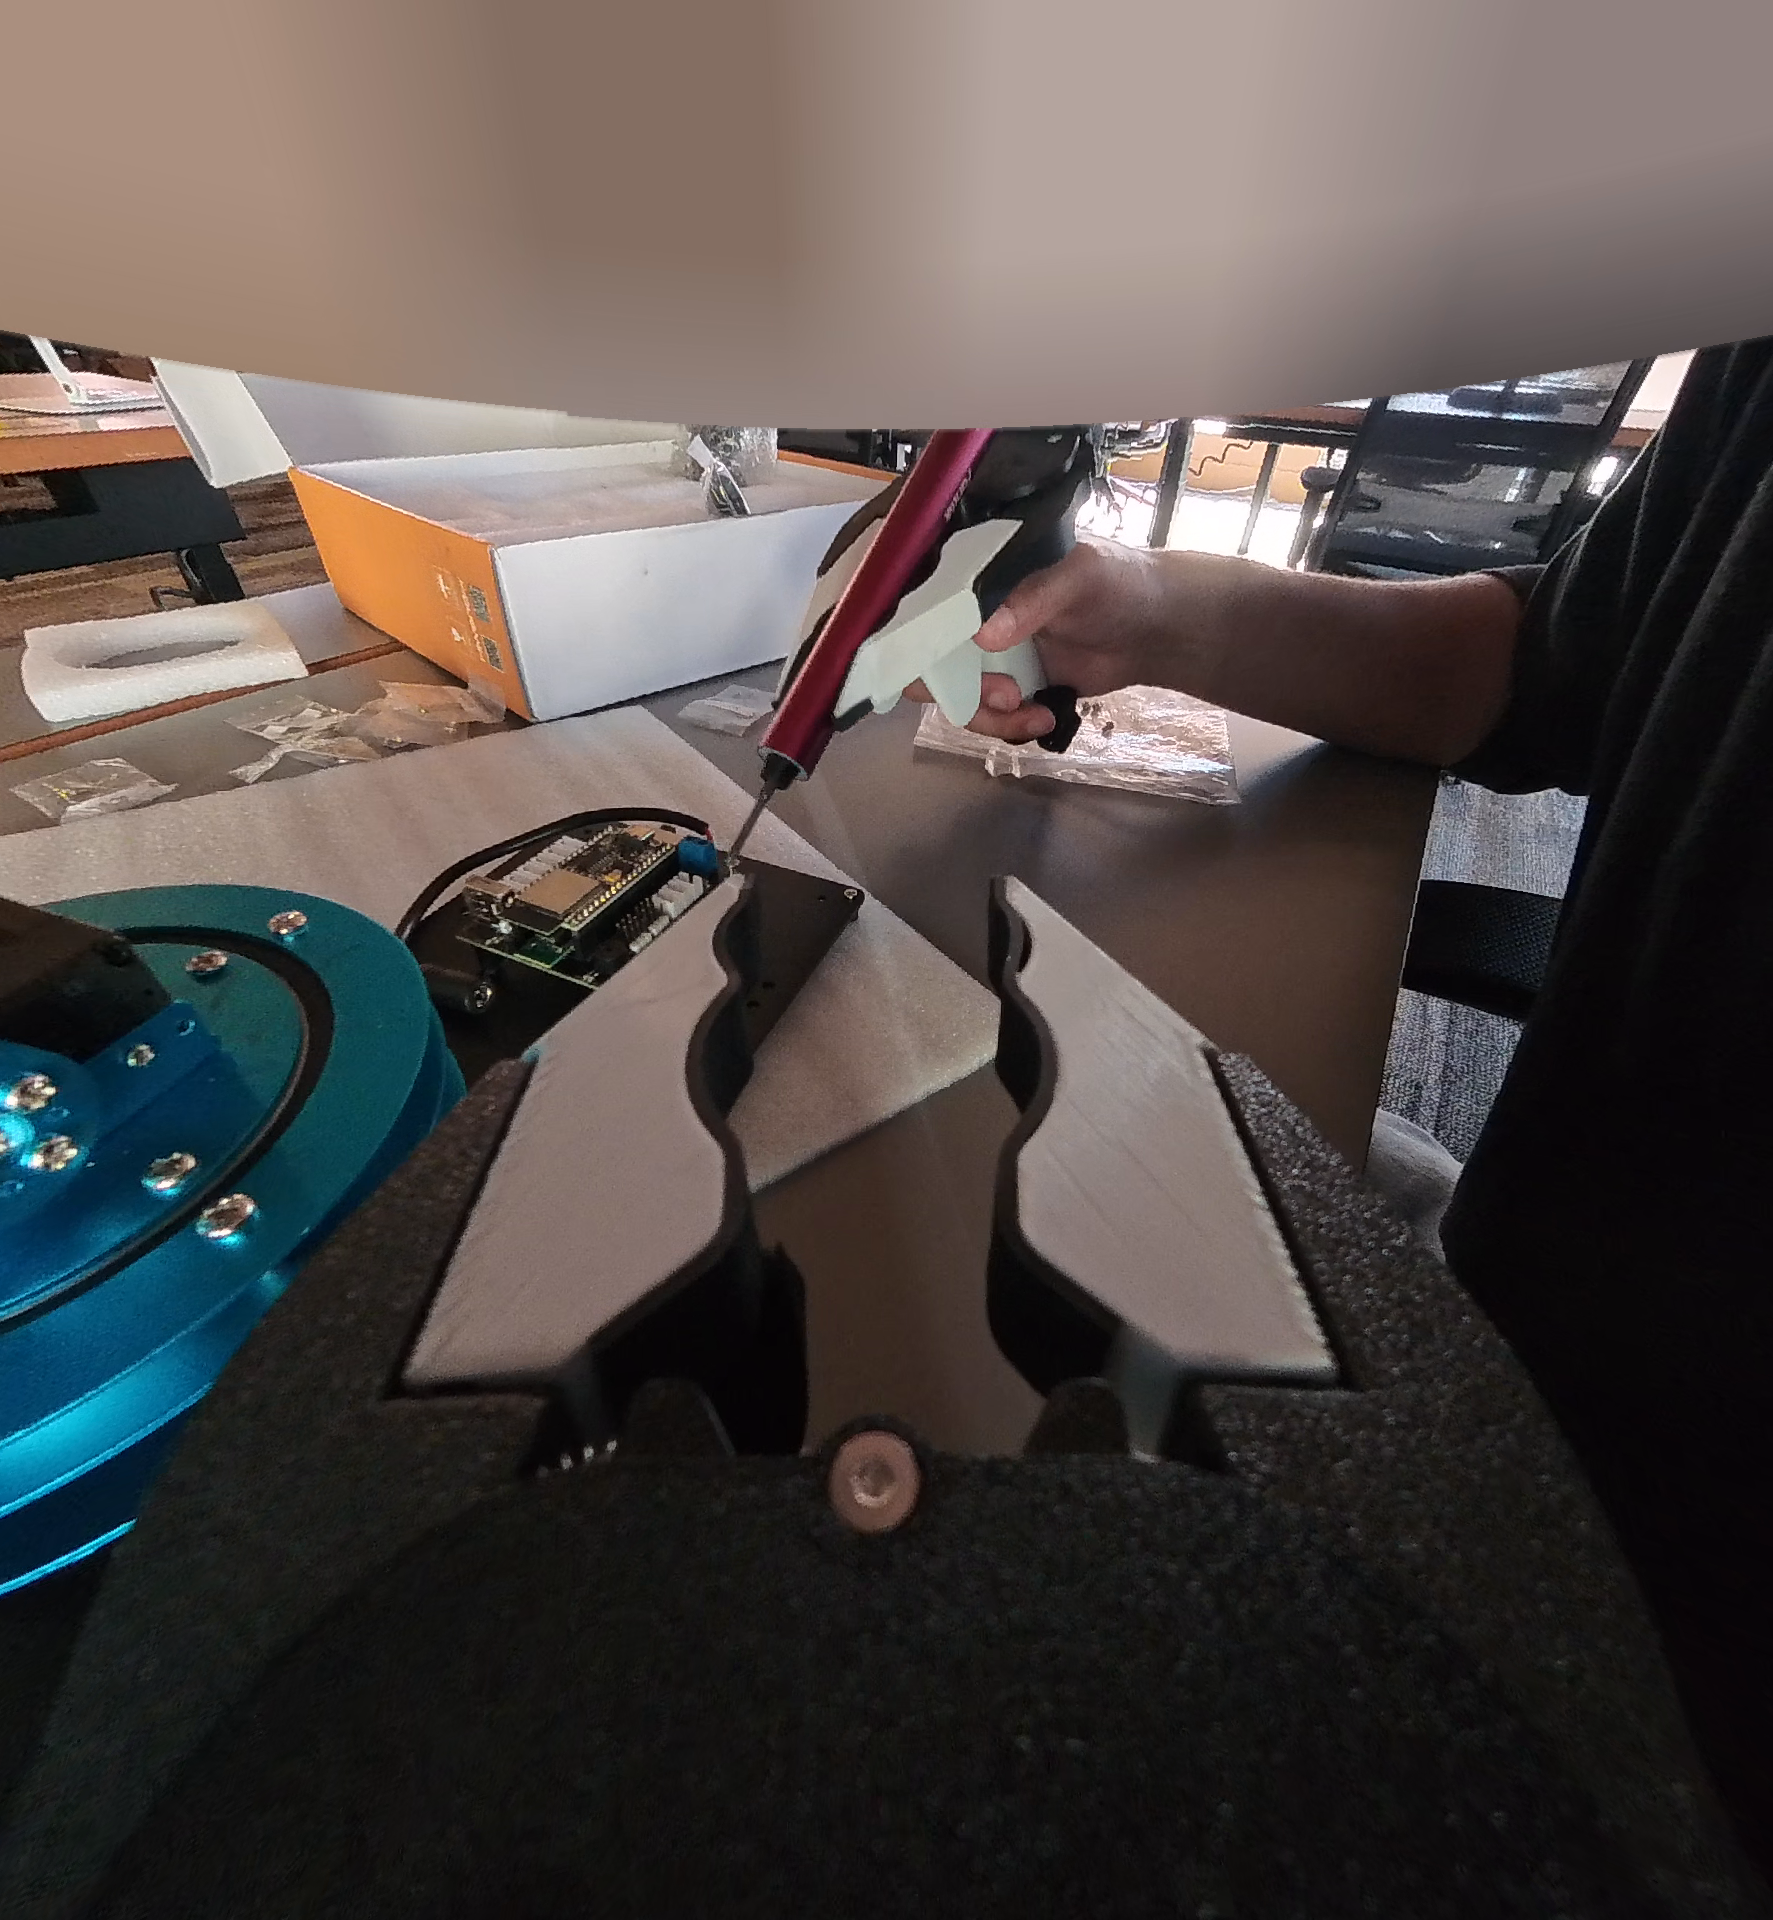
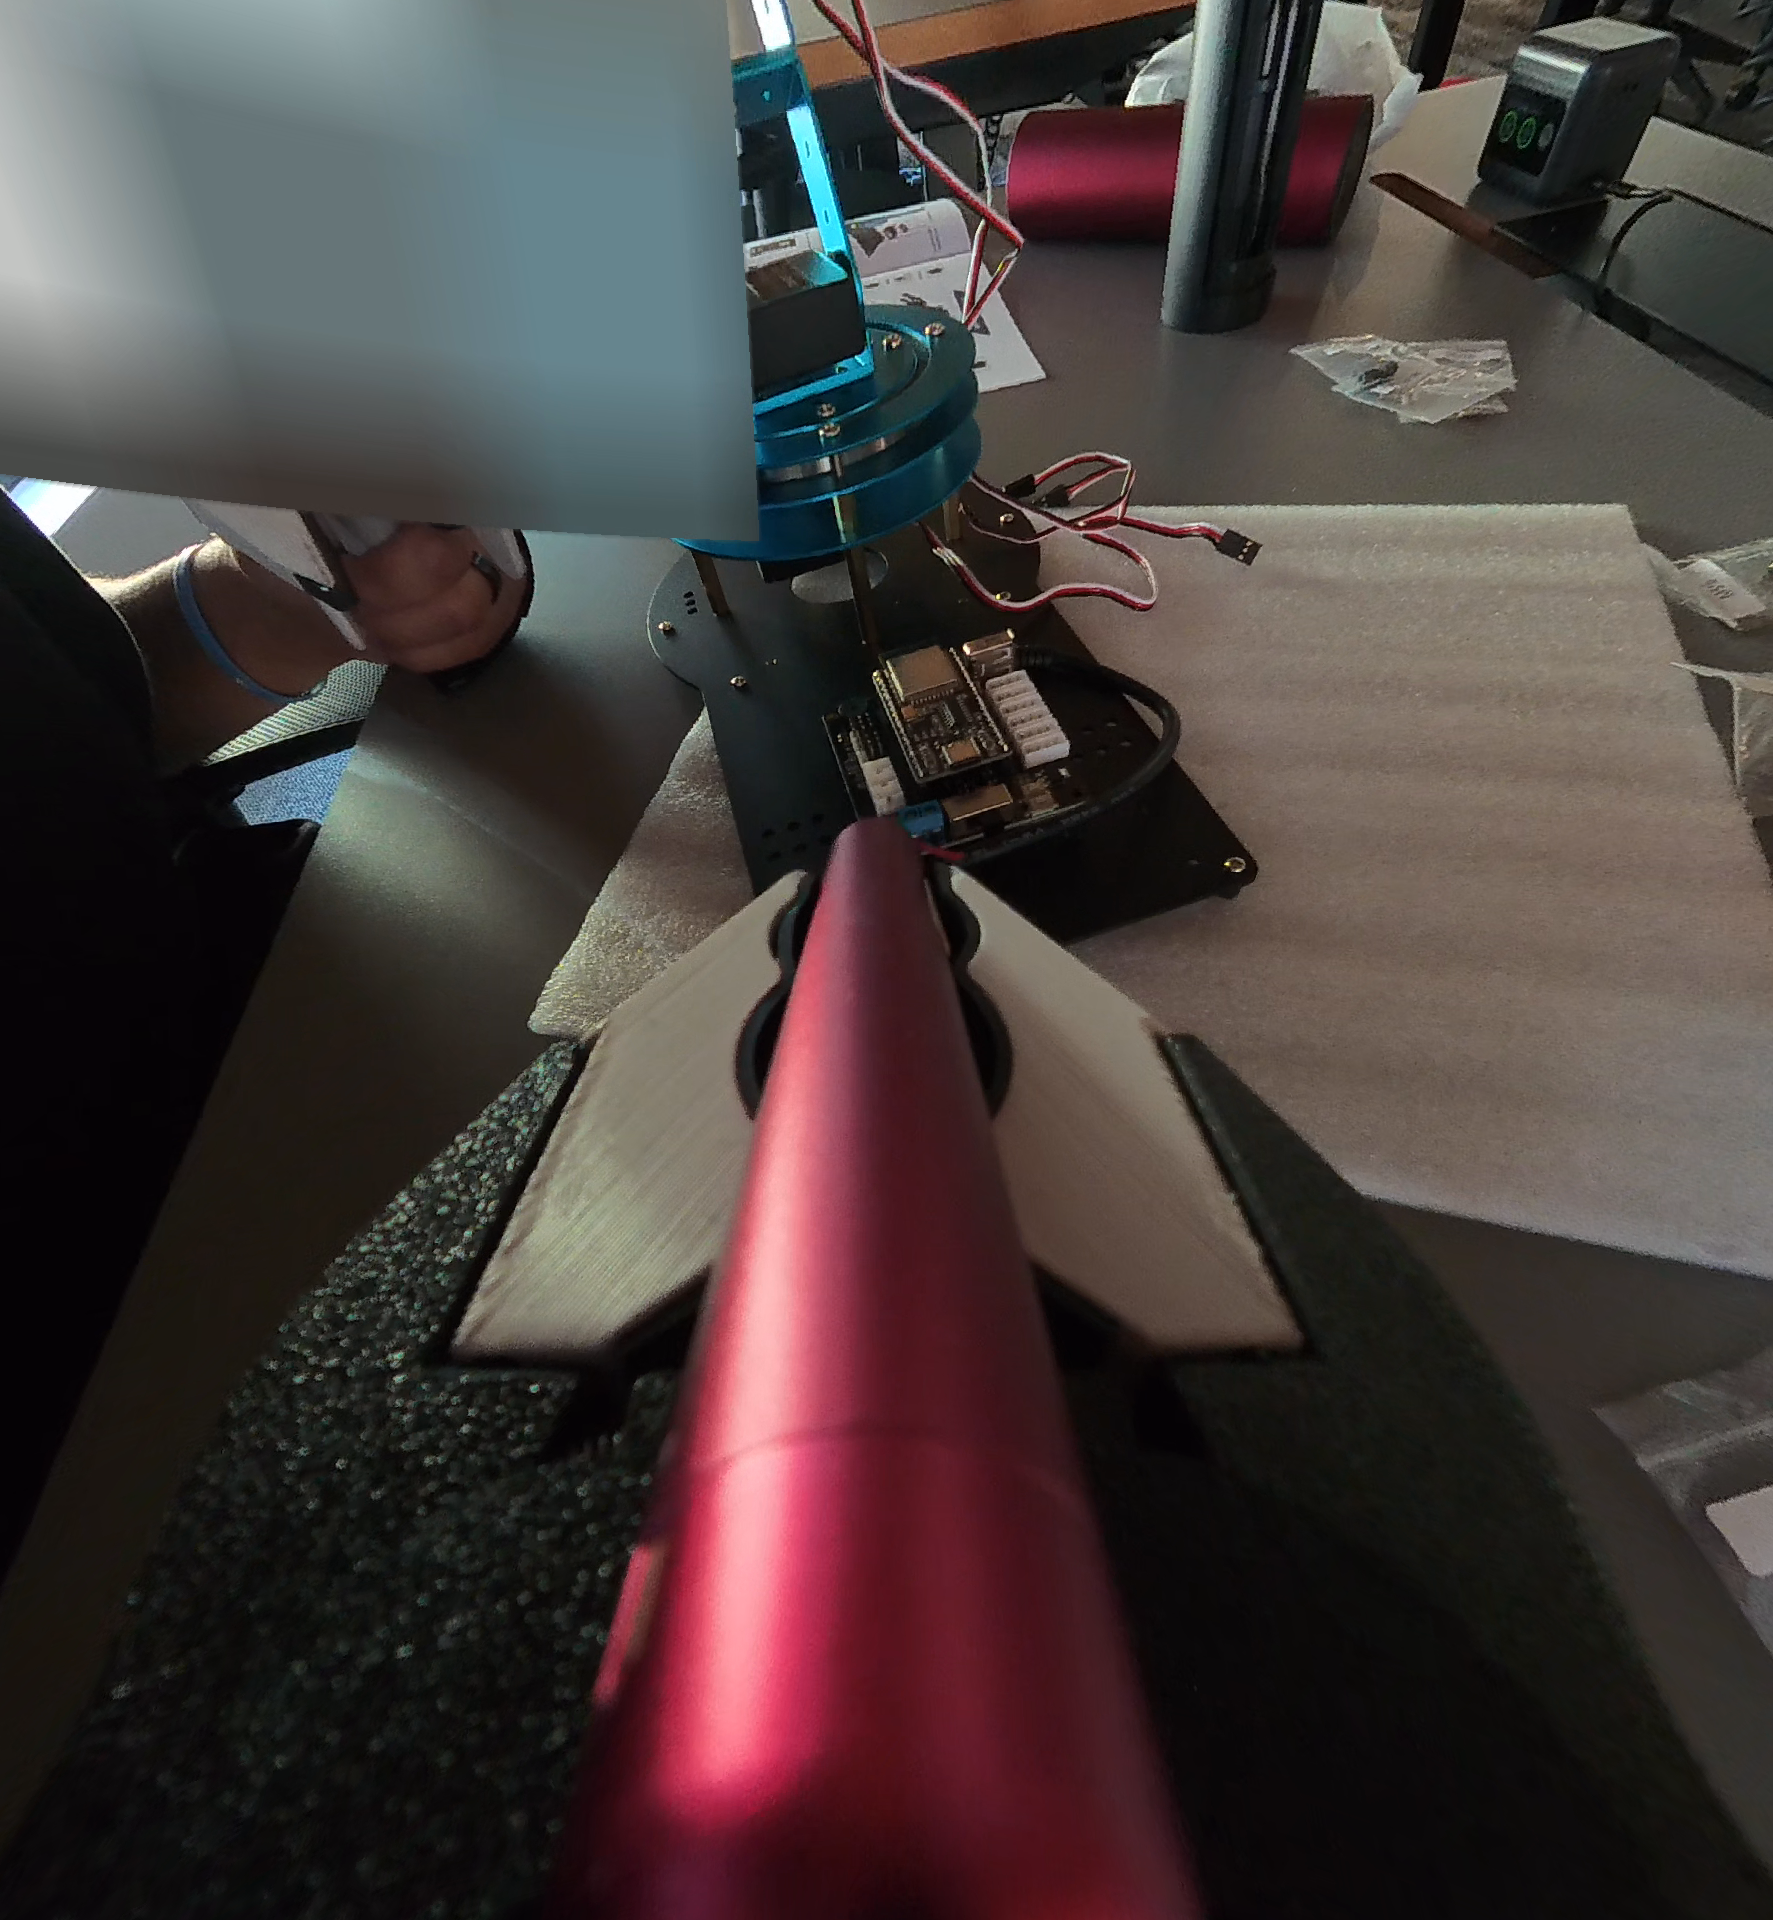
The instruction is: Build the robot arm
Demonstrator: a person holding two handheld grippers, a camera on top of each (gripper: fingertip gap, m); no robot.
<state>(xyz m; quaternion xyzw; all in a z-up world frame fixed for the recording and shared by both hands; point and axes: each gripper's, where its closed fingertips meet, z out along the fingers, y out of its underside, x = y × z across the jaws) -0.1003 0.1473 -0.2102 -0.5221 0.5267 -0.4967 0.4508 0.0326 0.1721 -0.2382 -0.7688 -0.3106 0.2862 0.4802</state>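
Observation:
My right gripper (image 2: pixel 866 883) is shut on a red electric screwdriver (image 2: pixel 861 1351), which also shows in the left wrist view (image 1: pixel 851 613). Its bit touches the corner of a circuit board (image 1: pixel 581 894) by a small blue terminal (image 1: pixel 697 855). The board (image 2: pixel 949 738) sits on a black baseplate (image 2: pixel 1121 873) that lies on a white foam sheet (image 2: pixel 1433 883). My left gripper (image 1: pixel 866 894) is open and empty, its left finger over the black baseplate (image 1: pixel 799 914). A blue round turntable (image 1: pixel 165 1174) with screws and a black servo stands at the left.
An orange and white open box (image 1: pixel 570 582) and a foam insert (image 1: pixel 155 660) lie at the back. Small clear bags of parts (image 2: pixel 1412 374) are scattered about. A red cylinder (image 2: pixel 1173 171), a grey tube (image 2: pixel 1225 177) and loose servo wires (image 2: pixel 1090 540) lie behind the baseplate. Spacing between my two grippers at the tips: around 15 centimeters.

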